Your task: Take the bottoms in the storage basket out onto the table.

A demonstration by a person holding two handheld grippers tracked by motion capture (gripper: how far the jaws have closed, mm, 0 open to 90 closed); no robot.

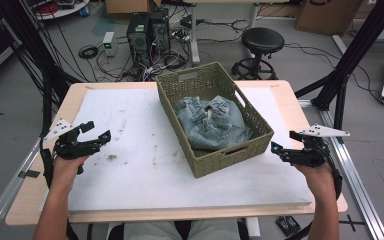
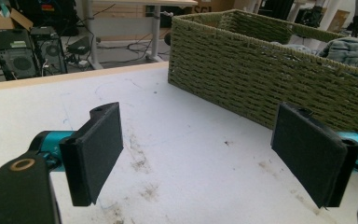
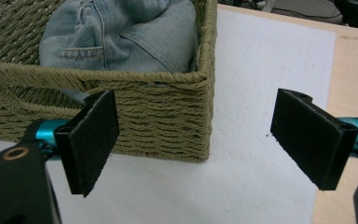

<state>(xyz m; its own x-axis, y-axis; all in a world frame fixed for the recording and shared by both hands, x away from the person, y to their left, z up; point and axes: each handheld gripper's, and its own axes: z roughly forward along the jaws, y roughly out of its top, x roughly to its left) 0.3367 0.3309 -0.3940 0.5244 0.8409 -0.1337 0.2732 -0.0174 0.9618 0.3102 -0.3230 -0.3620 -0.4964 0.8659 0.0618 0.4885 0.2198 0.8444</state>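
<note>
So the denim jeans are bunched up in a heap inside the woven green basket, filling most of the bottom of it. From the right gripper view you can see a back pocket and its seam on the jeans, pushed up against the near wall of the basket and poking a little above the rim. The left gripper view catches just a bit of the denim over the basket's far edge.

The basket sits at a slant on the white mat, toward the mat's back and right part, with a handle slot in each short wall. The mat has some dirty smudges on it to the left of the basket.

The left gripper is well off to the left of the basket, held above the mat's left edge, jaws spread wide with nothing between them. The right gripper is just off the basket's near right corner, also spread wide open and holding nothing, pads not touching the weave.

Mat sits on a wooden table. Behind the basket, on the floor, there's a black stool and two computer towers.
</note>
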